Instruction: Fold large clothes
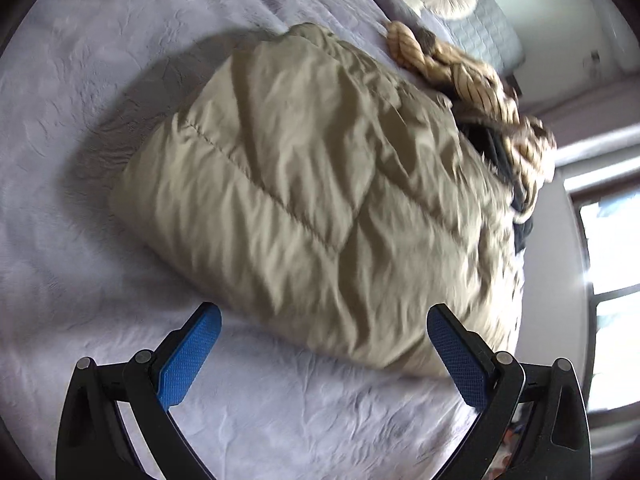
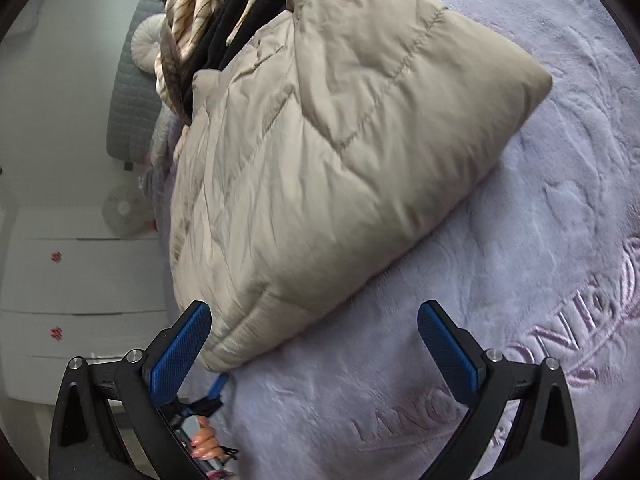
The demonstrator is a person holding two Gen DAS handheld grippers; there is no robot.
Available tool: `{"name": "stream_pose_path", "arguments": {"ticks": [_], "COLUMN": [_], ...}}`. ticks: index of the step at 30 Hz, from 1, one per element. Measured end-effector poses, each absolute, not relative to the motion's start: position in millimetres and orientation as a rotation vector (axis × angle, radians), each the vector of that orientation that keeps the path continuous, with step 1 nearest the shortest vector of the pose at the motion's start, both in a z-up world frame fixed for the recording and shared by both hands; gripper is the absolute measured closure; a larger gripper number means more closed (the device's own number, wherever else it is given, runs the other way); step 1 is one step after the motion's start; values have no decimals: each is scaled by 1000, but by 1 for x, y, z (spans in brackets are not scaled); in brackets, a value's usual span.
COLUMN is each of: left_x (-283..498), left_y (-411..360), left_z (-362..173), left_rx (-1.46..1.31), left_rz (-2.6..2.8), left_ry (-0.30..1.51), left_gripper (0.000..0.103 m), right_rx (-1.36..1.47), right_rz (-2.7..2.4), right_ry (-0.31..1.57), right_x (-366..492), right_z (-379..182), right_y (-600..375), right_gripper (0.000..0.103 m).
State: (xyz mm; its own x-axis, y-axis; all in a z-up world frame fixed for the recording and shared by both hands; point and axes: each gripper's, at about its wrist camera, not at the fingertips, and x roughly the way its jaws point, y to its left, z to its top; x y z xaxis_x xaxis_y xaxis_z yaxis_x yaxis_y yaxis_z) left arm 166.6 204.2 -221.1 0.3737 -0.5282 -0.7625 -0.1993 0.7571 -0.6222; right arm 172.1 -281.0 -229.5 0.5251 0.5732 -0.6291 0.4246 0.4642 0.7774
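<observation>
Lying diagonally on the bedspread point(image 2: 520, 200), folded puffer jacket point(image 2: 320, 152); both hand-held grippers point(image 1: 324, 344) point(image 2: 314, 340) gape empty.

item: beige quilted puffer jacket point(image 1: 312, 184) point(image 2: 320, 152)
state: folded into a thick, puffy bundle; fabric creased; stitched seams showing
pose: lying flat; one folded corner jutting out
place: on a lilac embossed bedspread point(image 1: 100, 100) point(image 2: 540, 220); far edge against a heap of striped and black clothes point(image 1: 472, 76) point(image 2: 224, 20)

The lilac bedspread point(image 2: 520, 200) carries embossed lettering, partly hidden, reading roughly "LANC…" and "…ONE" beside a curved emblem.
</observation>
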Motion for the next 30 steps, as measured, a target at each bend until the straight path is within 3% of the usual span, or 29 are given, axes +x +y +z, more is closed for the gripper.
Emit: {"name": "stream_pose_path", "arguments": {"ticks": [10,20,21,22,23,24,25,27,30], "left_x": [204,229,230,229,229,230,229,227,221], "left_y": [204,187,187,189,190,191,190,189,184], "left_z": [-239,-261,-261,-259,-258,-257,-255,-248,-231], "left_rx": [-768,-847,-859,-874,-901,-937,-955,-946,-931], "left_rz": [-238,-99,-91,-83,-103,-134,-142,-150,-169], "left_ry": [1156,1138,1136,1123,1117,1111,1105,1084,1045], "left_gripper": [0,0,6,25,36,57,65,72,79], "right_rx": [1334,1324,1334,1342,1354,1362,1371,1395,1386], "right_rz": [203,225,226,231,239,240,236,247,295], "right_ry": [1015,1014,1010,1009,1010,1016,1032,1046,1031], "right_x": [204,229,228,227,226,225,225,223,221], "right_z": [-260,-270,-270,-270,-270,-270,-272,-274,-266], "right_y": [-280,-265,-265,-265,-265,-266,-267,-269,-271], "right_gripper": [0,0,0,0,2,11,20,52,70]}}
